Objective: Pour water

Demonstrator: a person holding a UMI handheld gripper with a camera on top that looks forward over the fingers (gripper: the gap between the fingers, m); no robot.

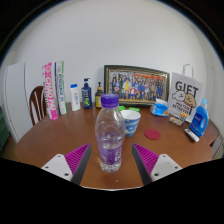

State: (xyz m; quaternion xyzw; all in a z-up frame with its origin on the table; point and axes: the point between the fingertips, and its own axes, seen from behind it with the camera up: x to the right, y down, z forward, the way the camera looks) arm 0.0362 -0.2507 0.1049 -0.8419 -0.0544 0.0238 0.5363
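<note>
The gripper [110, 160] is spread wide, its fingers [70, 160] clear of the bottle [110, 133] standing between them on the wooden table [60, 135]. A bowl [131, 121] sits just beyond; a framed photo [136, 84] leans against the far wall.

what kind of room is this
Probably a home dining or living room: a round wooden table against a white wall, a framed group photo and a wooden chair. A water bottle stands between the open gripper fingers.
</note>
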